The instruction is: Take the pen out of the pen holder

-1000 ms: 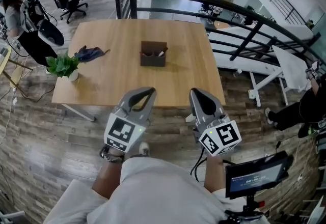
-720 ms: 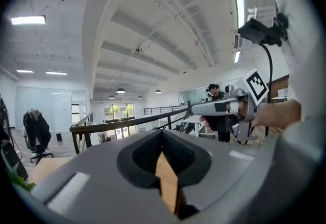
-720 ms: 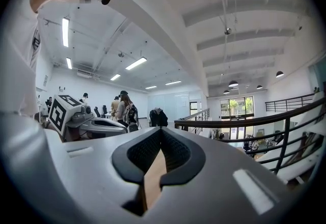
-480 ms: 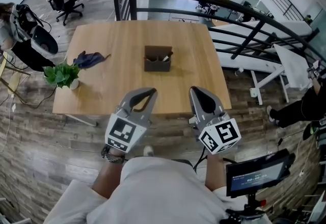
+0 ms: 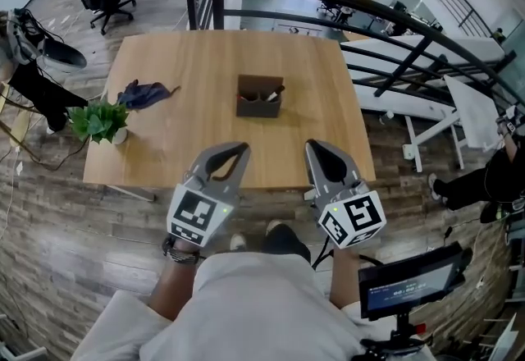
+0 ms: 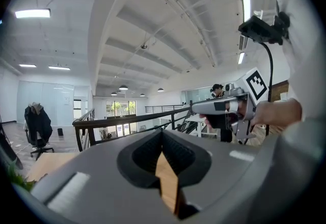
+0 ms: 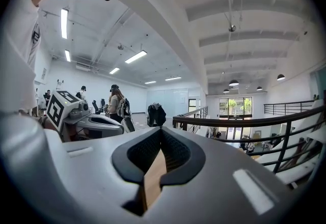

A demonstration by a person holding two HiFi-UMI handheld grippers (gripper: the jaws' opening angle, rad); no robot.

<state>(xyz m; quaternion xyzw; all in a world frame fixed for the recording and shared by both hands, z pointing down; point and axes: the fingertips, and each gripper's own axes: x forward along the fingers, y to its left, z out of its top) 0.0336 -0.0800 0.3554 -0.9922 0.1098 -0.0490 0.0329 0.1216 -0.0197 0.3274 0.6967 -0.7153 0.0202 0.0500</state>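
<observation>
Pen holder (image 5: 259,107), pen (image 5: 275,93) inside, being faced at 12 o'clock. Left gripper (image 5: 236,151), right gripper (image 5: 317,151) being held closed, empty. Risk: holder being toppled if jaws are not opened.

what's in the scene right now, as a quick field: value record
table: wooden, ahead of the person
holder: brown box, upright, mid-table
pen: in the holder, right side
cloth: dark blue, left of the holder
plant: at the table's left edge
left claw: shut, empty, short of the table
right claw: shut, empty, short of the table
</observation>
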